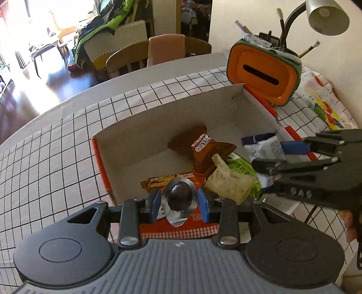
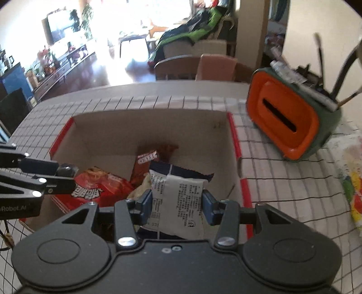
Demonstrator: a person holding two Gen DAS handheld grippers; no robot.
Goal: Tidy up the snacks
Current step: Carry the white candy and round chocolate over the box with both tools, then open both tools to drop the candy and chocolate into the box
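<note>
A cardboard box [image 1: 135, 135] with red edges sits on the checked tablecloth and holds several snacks: a brown Oreo pack [image 1: 203, 151], a green-and-cream pack [image 1: 233, 181] and an orange bar [image 1: 158, 181]. My left gripper [image 1: 178, 203] is shut on a silver foil cup with a dark dome [image 1: 178, 196], over the box's near edge. My right gripper [image 2: 176, 203] is shut on a white-and-navy snack packet [image 2: 178, 194] over the box [image 2: 135, 126]. It shows in the left wrist view [image 1: 271, 156] at the box's right side. A red snack pack [image 2: 99, 187] lies by the left gripper.
An orange-and-green tissue holder [image 1: 264, 74] with brushes stands behind the box on the right. A colourful printed bag [image 1: 321, 101] lies at the far right. A desk lamp [image 1: 325, 15] hangs above. Chairs [image 1: 135, 56] stand beyond the table's far edge.
</note>
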